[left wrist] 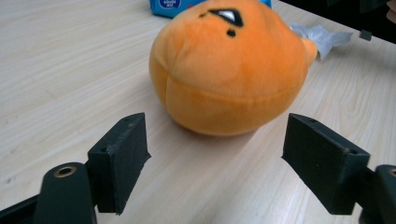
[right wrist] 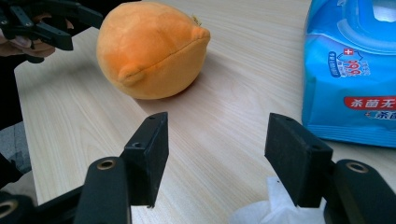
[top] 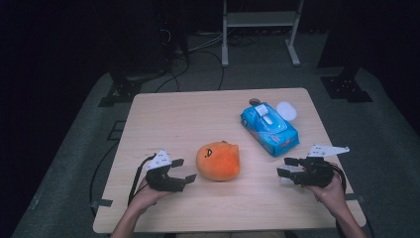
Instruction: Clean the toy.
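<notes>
— Toy first: where is the orange plush toy [left wrist: 229,70] from our left claw [top: 182,171]?

— Right in front of it, just beyond the tips. That claw is spread wide, nothing in it.

— And our right claw [top: 288,167]?

— Spread too, empty, but the toy sits well off to its side. Left is nearer.

— What does the right gripper view add?

— We see a white tissue [right wrist: 266,210] under that claw, and the blue wipes pack [right wrist: 355,70] beside it.

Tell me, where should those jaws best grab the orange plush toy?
Probably across the orange plush toy at its round middle, coming in level from the left gripper side. The toy is soft and squat, and those open jaws already face it with nothing between.
</notes>
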Demonstrator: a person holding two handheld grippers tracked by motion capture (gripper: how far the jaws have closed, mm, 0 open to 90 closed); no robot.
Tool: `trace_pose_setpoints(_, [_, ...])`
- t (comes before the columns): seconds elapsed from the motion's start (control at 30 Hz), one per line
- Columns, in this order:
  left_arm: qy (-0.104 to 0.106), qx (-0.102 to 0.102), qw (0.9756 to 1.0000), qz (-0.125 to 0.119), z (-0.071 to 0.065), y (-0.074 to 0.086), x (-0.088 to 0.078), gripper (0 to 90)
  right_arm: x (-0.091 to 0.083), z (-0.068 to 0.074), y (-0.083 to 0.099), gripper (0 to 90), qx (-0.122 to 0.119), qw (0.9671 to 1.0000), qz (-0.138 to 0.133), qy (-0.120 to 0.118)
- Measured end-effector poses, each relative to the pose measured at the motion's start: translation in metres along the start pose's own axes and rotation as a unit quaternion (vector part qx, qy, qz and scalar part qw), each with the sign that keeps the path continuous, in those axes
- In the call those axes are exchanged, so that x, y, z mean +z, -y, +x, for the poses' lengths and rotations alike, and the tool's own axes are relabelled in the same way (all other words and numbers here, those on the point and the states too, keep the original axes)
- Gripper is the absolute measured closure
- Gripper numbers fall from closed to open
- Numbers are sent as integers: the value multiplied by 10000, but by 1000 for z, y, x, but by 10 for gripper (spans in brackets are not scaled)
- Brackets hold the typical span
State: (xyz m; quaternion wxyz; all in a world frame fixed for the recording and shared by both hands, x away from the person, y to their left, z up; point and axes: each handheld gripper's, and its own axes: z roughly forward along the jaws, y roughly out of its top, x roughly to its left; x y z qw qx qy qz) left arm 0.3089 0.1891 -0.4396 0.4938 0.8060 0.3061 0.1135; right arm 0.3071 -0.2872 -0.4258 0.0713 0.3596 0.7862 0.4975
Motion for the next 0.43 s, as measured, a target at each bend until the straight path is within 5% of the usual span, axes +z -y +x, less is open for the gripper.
trace_pose_setpoints(0.17, [-31, -173, 9996, 212, 3, 16, -1, 171, 1, 1, 6, 372, 66, 9999, -116, 30])
trace_pose_setpoints(0.43, [-265, -81, 9991, 319, 8, 24, 4, 132, 10, 9, 12, 346, 34, 9999, -92, 58])
